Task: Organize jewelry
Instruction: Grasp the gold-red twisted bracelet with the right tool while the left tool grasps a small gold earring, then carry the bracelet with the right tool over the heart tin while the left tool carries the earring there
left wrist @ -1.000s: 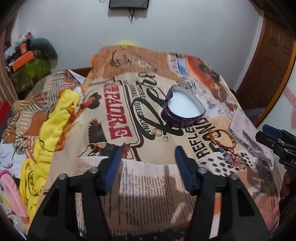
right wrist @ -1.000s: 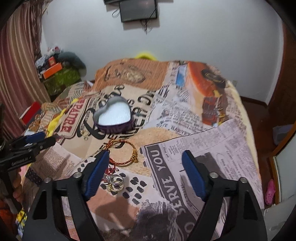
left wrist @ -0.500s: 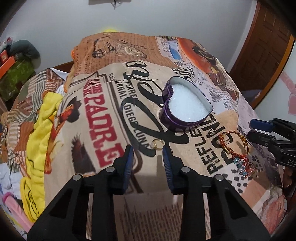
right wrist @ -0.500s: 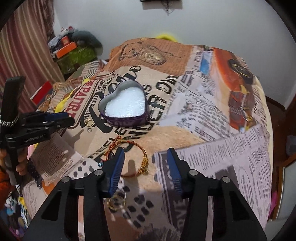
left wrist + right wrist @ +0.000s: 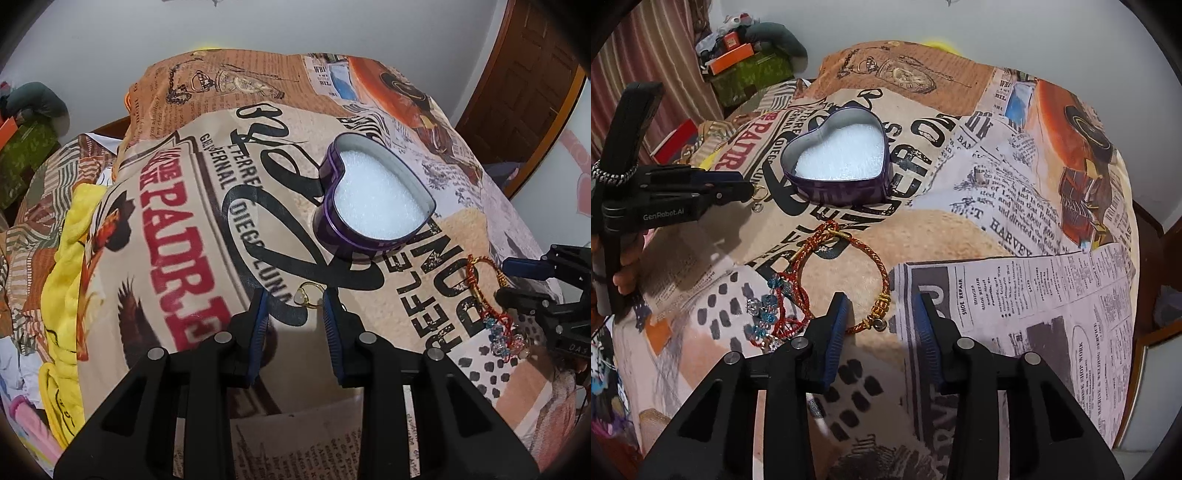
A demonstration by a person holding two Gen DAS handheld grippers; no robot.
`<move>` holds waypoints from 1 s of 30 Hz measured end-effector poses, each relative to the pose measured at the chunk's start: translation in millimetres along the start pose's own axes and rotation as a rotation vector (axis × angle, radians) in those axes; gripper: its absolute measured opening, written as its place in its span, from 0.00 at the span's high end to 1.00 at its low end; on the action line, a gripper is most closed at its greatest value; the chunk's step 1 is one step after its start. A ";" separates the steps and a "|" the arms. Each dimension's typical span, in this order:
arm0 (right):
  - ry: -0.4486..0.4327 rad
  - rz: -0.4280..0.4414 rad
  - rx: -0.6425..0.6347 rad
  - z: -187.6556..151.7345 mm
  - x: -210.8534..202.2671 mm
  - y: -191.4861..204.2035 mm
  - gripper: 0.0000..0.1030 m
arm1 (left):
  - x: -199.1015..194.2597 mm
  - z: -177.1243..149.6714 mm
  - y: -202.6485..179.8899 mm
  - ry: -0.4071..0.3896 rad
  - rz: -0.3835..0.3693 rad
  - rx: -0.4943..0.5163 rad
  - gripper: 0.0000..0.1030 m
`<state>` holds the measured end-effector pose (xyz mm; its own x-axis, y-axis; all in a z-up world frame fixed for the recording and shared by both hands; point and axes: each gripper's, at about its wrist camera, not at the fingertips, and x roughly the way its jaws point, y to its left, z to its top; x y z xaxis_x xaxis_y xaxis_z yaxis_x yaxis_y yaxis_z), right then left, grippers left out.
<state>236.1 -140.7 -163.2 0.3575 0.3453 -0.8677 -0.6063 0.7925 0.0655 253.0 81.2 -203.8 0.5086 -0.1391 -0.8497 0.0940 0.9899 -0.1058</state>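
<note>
A purple heart-shaped tin [image 5: 373,206] with white foam inside sits open on the printed bedspread; it also shows in the right wrist view [image 5: 838,162]. My left gripper [image 5: 295,301] is open, its tips on either side of a gold ring [image 5: 308,297] on the cloth. My right gripper [image 5: 882,314] is open around the near edge of a red and gold cord bracelet [image 5: 849,280], beside its gold beads [image 5: 881,308]. A beaded strand [image 5: 768,314] lies tangled at the bracelet's left.
The bedspread [image 5: 997,192] covers a rounded bed that drops off at every side. A yellow cloth [image 5: 66,266] lies at the left. A second small ring [image 5: 756,208] lies near the left gripper's tip. Clutter [image 5: 738,62] sits at the far left by the wall.
Both grippers have moved forward and down and narrowed their jaws. The left one now brackets the gold ring, the right one the bracelet's near edge.
</note>
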 end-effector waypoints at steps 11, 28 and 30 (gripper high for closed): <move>-0.013 -0.048 -0.036 -1.2 4.9 1.0 0.91 | 3.0 0.8 1.7 0.007 0.003 0.006 0.71; -0.072 -0.057 -0.002 5.7 -6.7 -5.6 0.91 | 9.4 4.5 -7.6 -0.006 0.010 0.050 0.94; -0.091 -0.058 0.001 8.9 -12.0 -4.1 0.91 | 4.9 3.6 -8.0 -0.017 0.013 0.050 0.94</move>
<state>240.7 -143.6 -148.6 0.4547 0.3433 -0.8218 -0.5823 0.8128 0.0173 257.8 72.5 -205.3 0.5244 -0.1268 -0.8420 0.1295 0.9892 -0.0683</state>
